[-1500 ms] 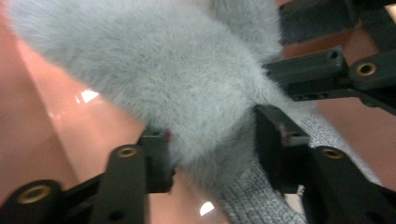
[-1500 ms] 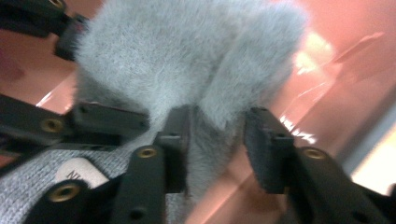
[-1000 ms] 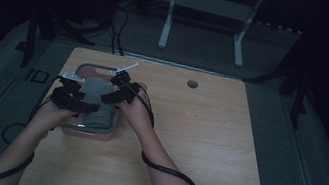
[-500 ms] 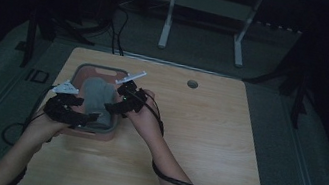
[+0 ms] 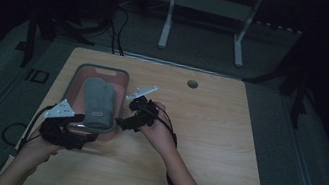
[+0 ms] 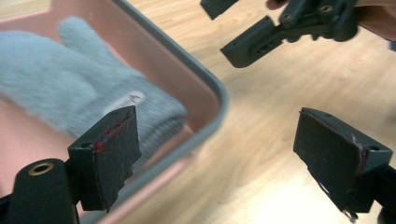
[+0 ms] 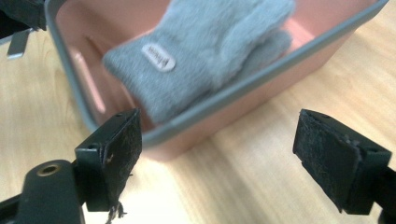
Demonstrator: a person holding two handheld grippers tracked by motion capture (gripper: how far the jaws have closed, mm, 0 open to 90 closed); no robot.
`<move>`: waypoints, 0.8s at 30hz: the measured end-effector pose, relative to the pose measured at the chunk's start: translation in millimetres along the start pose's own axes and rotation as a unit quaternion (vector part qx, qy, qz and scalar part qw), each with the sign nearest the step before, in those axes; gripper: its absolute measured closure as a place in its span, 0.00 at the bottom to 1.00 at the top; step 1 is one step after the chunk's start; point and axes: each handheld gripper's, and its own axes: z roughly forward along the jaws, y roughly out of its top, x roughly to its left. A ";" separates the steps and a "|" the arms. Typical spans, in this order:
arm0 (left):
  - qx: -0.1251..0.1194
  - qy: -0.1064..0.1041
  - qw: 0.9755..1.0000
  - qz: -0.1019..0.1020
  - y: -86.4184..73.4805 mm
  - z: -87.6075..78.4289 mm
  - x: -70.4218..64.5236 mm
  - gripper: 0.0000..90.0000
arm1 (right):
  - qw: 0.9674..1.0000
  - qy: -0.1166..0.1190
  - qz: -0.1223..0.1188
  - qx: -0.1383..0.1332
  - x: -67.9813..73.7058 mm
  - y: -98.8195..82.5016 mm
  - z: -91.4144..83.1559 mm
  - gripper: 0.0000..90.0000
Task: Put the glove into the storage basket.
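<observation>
Left gripper [image 5: 86,135]: jaws spread wide, empty, at the tray's near corner.
Right gripper [image 5: 122,123]: jaws just opening, spread wide, empty, beside the tray.
Grey mitten [image 5: 98,103]: lies inside the pink tray [image 5: 75,76].

free: right tabletop [image 5: 214,146] (bare) | obstacle: bin rim [image 5: 73,74] — left

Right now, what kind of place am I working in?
Probably a lab or recording workspace, not a home: a bare wooden table with a cable hole stands on grey floor in a dark room, cables trail behind it, and a metal stand sits beyond.
</observation>
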 end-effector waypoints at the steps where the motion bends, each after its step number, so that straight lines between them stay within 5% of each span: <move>1: -0.001 -0.007 1.000 0.005 -2.2 -0.6 -2.2 0.17 | 1.000 0.002 -0.001 0.001 0.3 -3.2 -0.3 0.17; 4: 0.000 -0.016 1.000 0.018 -8.2 -2.5 -9.4 0.17 | 1.000 0.005 0.003 0.001 0.5 -13.5 -0.5 0.17; 19: 0.012 -0.048 0.999 0.019 -44.8 14.9 -19.7 0.17 | 1.000 0.017 0.005 0.001 -2.8 -55.5 7.9 0.17; 24: 0.020 -0.038 0.999 0.017 -56.4 24.2 -17.6 0.17 | 1.000 0.018 0.005 0.000 -4.4 -70.6 14.2 0.17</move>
